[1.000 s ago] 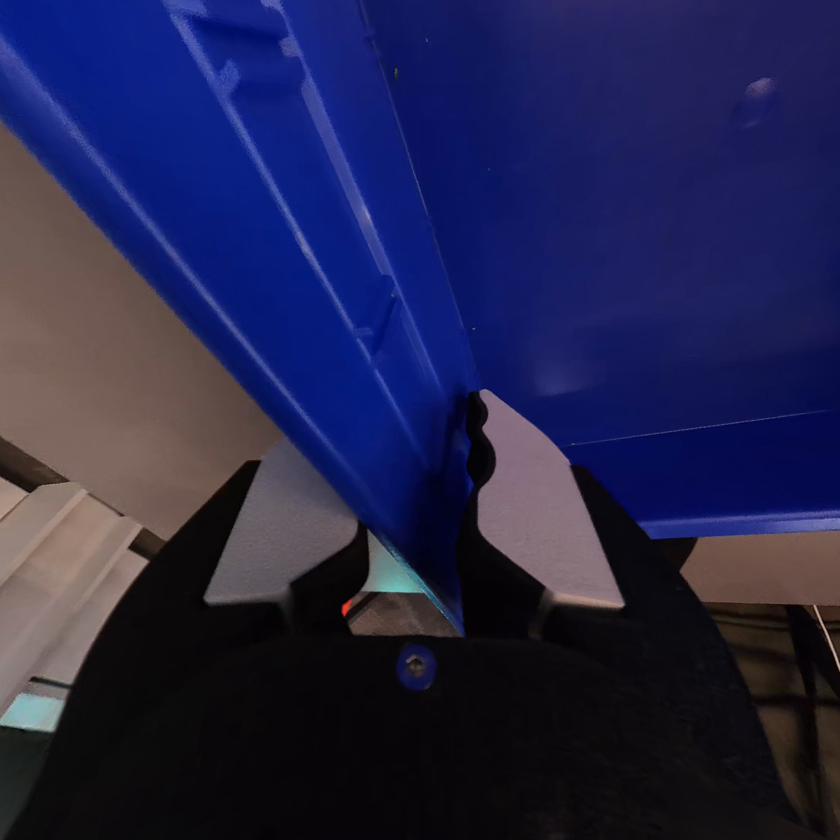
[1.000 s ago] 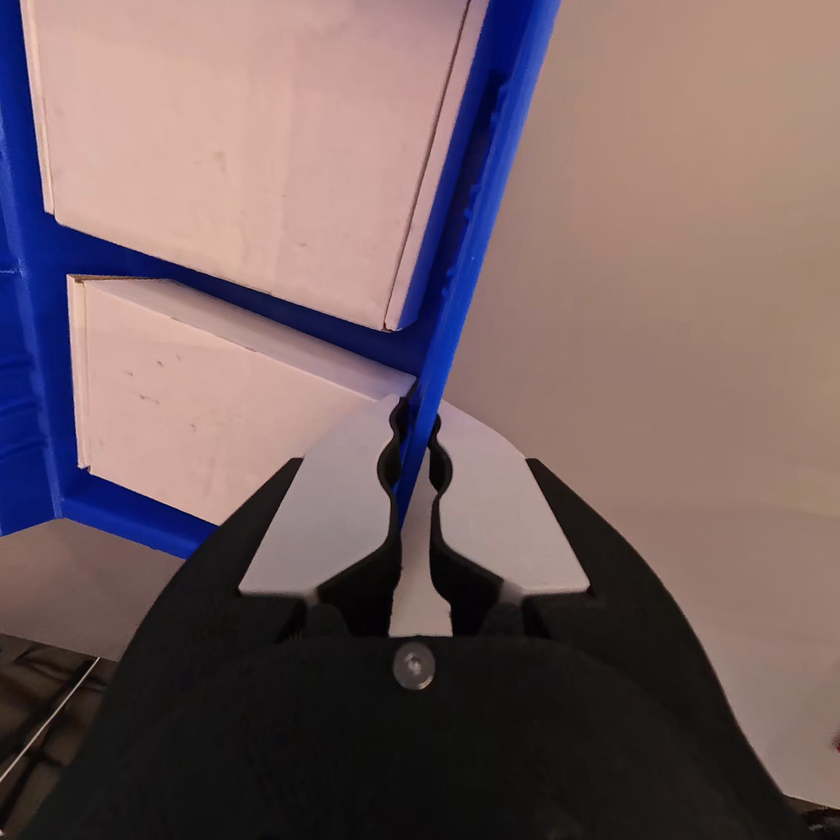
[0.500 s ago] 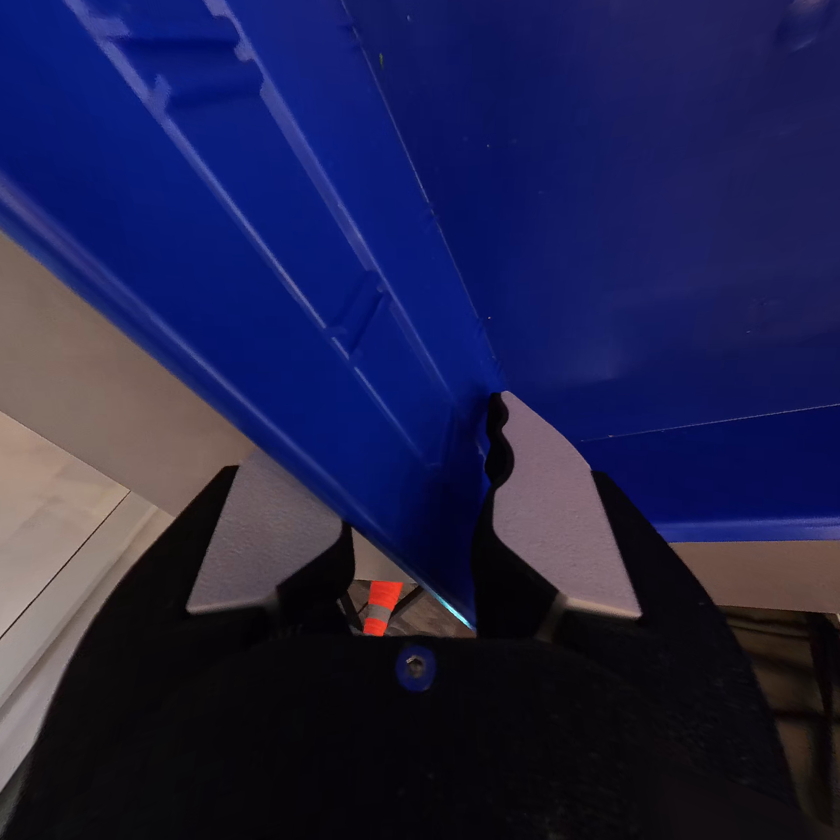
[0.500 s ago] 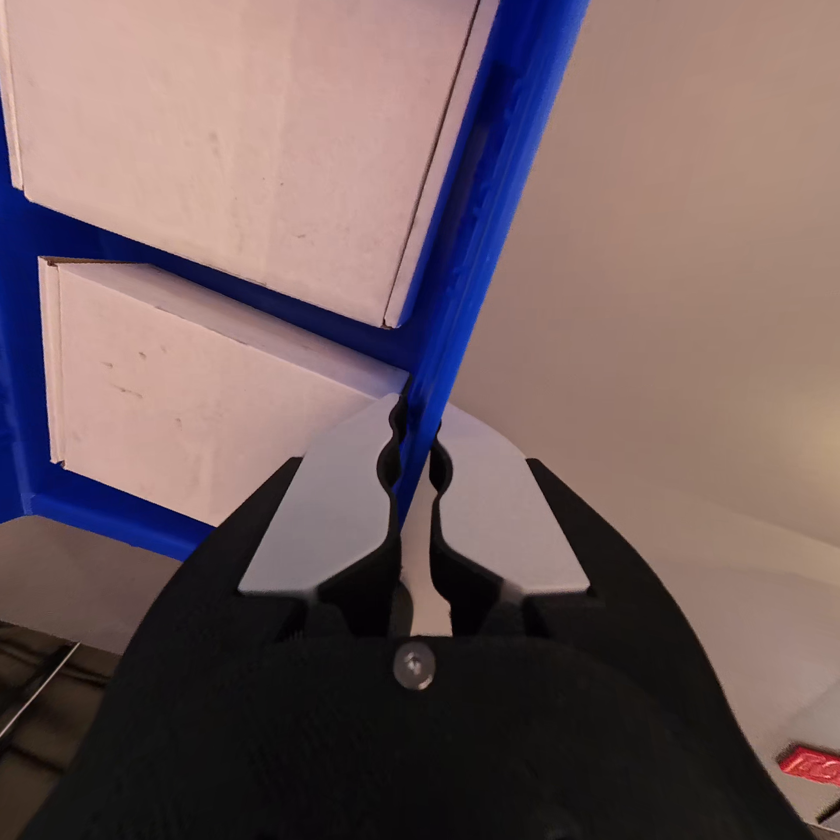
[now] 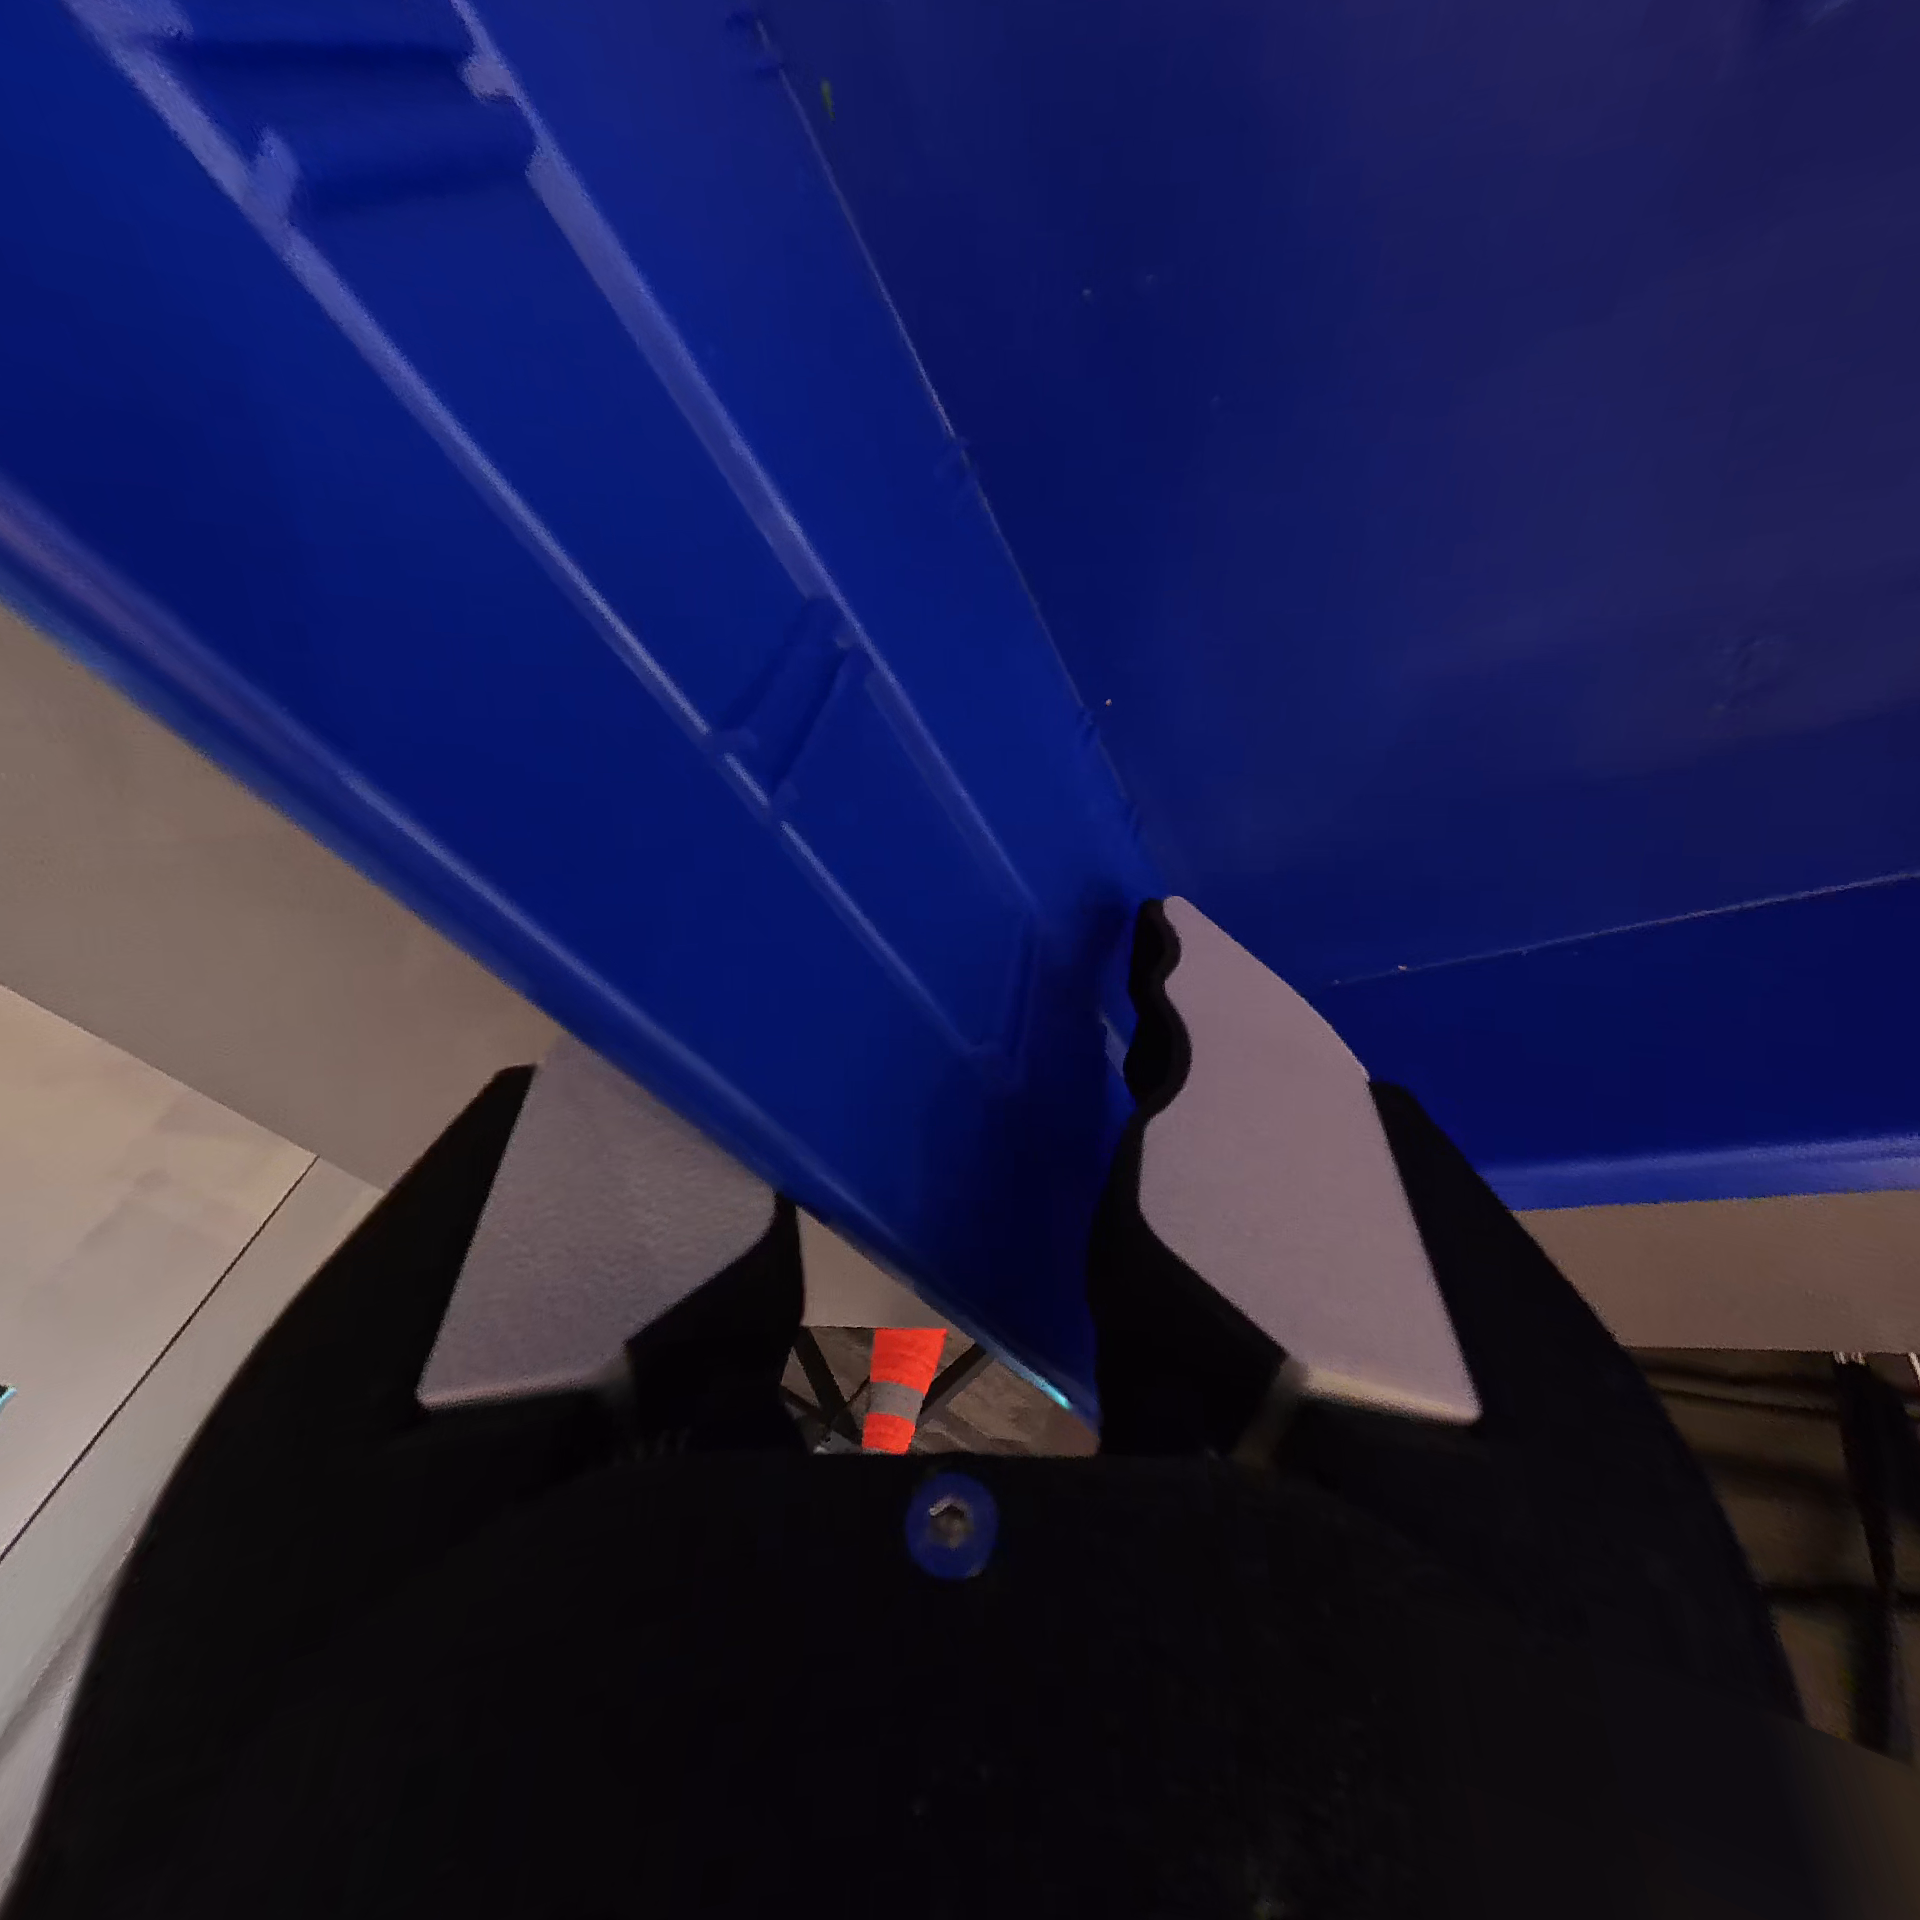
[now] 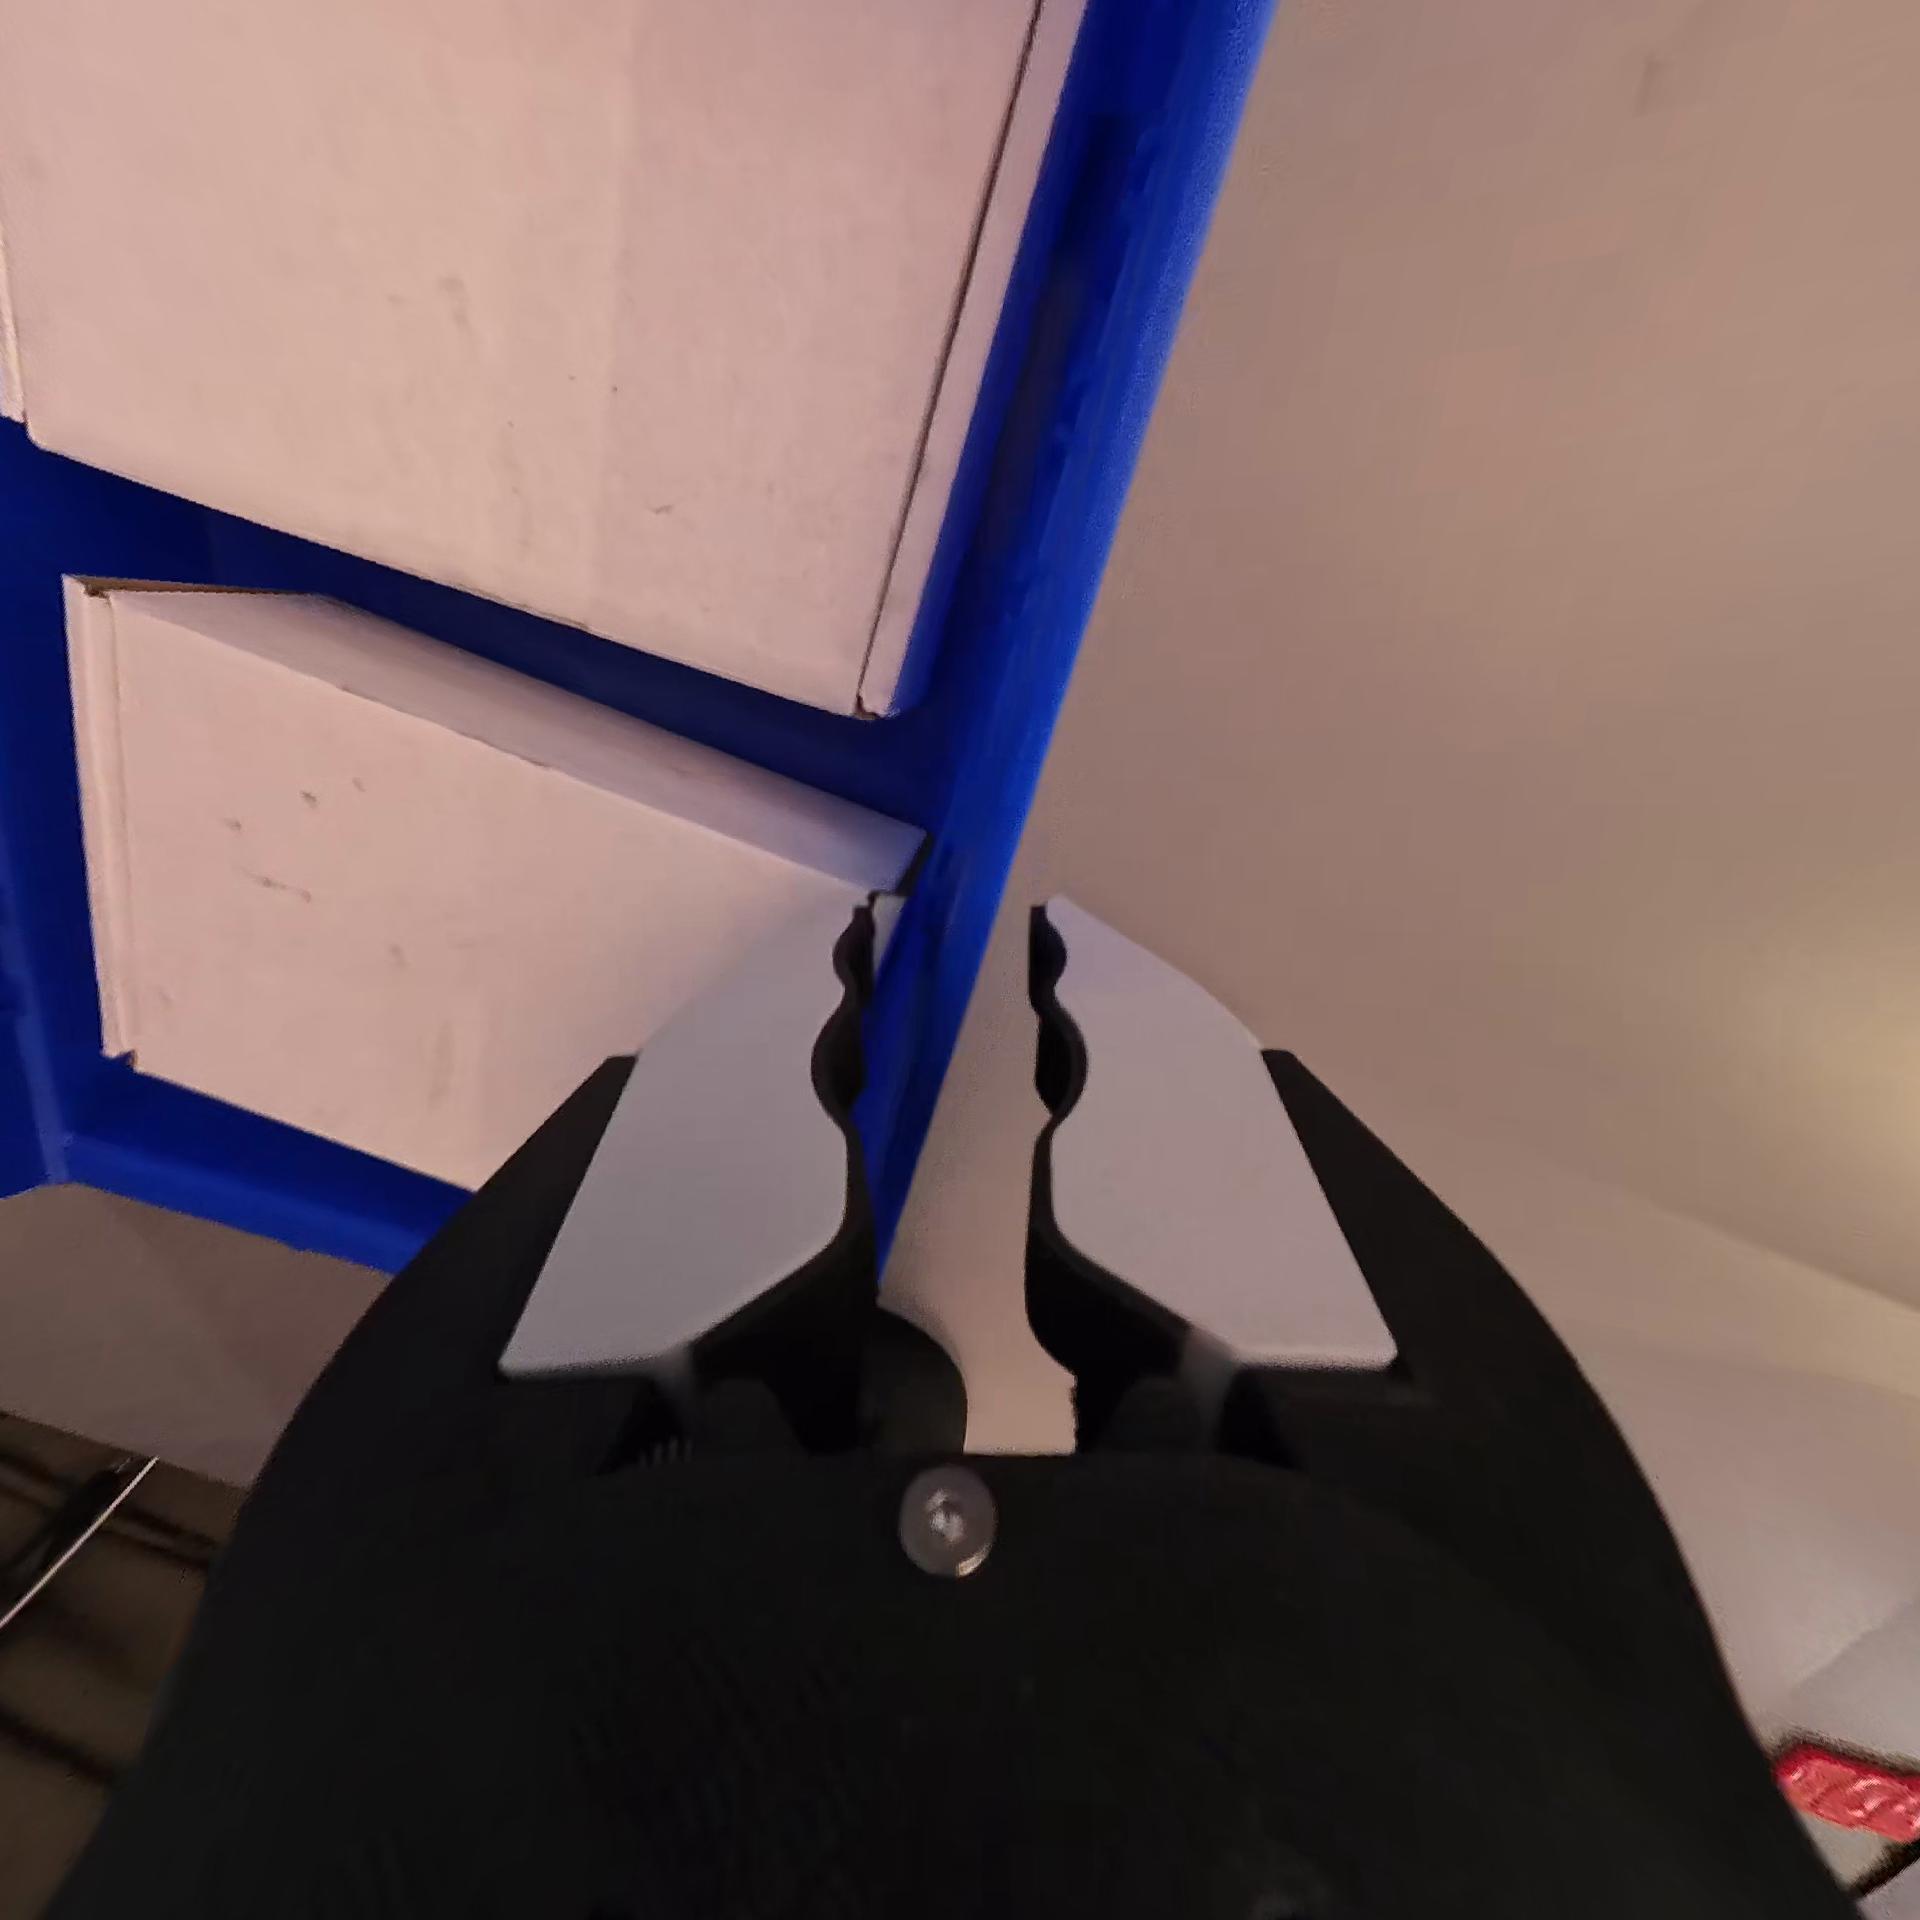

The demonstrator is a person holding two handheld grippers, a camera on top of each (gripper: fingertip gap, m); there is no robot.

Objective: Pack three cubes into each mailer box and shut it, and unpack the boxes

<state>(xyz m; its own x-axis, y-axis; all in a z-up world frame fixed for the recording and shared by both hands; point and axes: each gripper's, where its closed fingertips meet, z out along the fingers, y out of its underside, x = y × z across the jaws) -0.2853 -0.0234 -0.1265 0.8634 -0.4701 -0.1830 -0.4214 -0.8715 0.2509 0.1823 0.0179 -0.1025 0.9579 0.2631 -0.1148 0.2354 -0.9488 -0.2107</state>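
Observation:
A blue plastic bin (image 5: pixel 1351 520) fills the left wrist view. My left gripper (image 5: pixel 1101 925) is shut on its side wall near a corner; its left finger is partly hidden behind the wall. In the right wrist view two closed white mailer boxes lie inside the bin, one farther off (image 6: pixel 499 312) and one nearer (image 6: pixel 416 883). My right gripper (image 6: pixel 951 914) is open astride the bin's other wall (image 6: pixel 1091 416). The left finger touches the wall, and the right finger stands apart from it. No cubes are in view.
The bin rests on a beige table (image 6: pixel 1507 623). A red object (image 6: pixel 1849 1756) lies at the lower right edge of the right wrist view. An orange cone (image 5: pixel 902 1392) shows on the floor below the table, between my left fingers. My hands' fingertips stand some 45 centimeters from each other.
My right gripper has opened and let go of the bin wall. The view of the bin has shifted slightly in both cameras. My left gripper still holds its wall.

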